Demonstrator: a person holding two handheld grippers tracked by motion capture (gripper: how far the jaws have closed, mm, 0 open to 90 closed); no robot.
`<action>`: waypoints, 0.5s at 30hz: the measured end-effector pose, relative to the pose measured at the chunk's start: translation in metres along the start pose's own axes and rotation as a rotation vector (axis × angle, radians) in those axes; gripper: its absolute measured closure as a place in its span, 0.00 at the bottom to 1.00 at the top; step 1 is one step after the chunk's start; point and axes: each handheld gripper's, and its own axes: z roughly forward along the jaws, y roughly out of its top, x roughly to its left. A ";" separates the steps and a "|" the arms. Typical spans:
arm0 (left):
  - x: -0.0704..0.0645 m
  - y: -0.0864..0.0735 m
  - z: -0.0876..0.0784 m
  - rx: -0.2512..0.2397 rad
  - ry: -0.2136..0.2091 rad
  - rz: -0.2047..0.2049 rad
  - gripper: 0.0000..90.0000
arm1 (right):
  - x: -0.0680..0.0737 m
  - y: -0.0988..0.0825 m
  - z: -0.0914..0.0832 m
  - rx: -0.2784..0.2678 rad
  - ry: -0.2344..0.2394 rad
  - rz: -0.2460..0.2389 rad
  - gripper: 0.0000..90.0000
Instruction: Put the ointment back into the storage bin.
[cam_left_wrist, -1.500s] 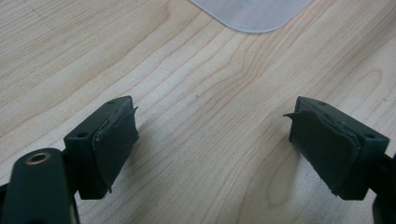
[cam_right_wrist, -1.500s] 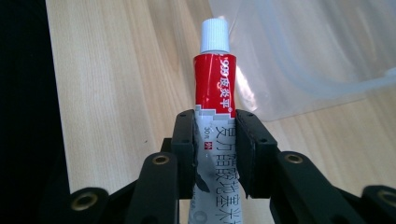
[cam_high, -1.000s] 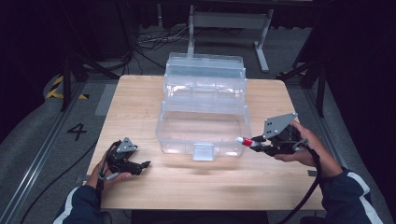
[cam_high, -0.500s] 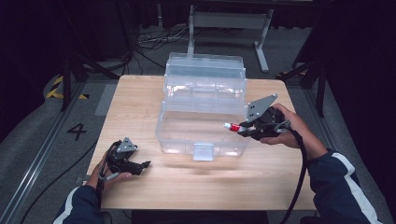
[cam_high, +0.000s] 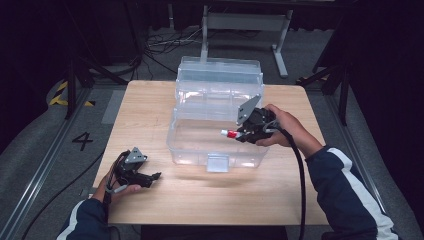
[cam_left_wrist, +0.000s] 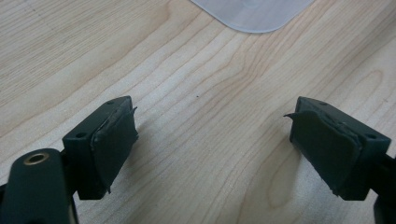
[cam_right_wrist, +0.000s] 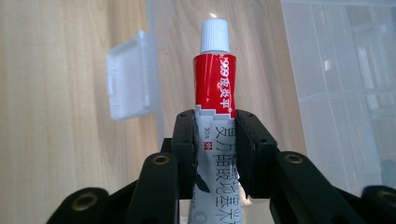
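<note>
The right gripper (cam_high: 239, 134) is clamping its fingers (cam_right_wrist: 184, 154) on a red-and-white tube (cam_right_wrist: 215, 112), pressing it from both sides; the tube's white cap is pointing away from the hand, hovering over the open clear plastic box (cam_high: 190, 145) in the middle of the desk (cam_high: 145, 110); the left gripper (cam_high: 150, 177) is resting low over bare wood near the desk's front left corner, its fingers (cam_left_wrist: 112, 140) standing wide apart and holding nothing.
</note>
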 end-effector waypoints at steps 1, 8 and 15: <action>0.000 0.000 0.000 0.000 -0.002 0.000 0.16 | -0.004 0.003 0.006 0.016 0.016 0.009 0.79; 0.001 0.000 0.000 0.001 -0.002 0.005 0.16 | -0.014 0.007 0.029 0.083 0.027 0.011 0.79; 0.000 0.000 0.000 0.000 -0.002 0.001 0.16 | -0.027 -0.001 0.048 0.122 0.035 0.043 0.79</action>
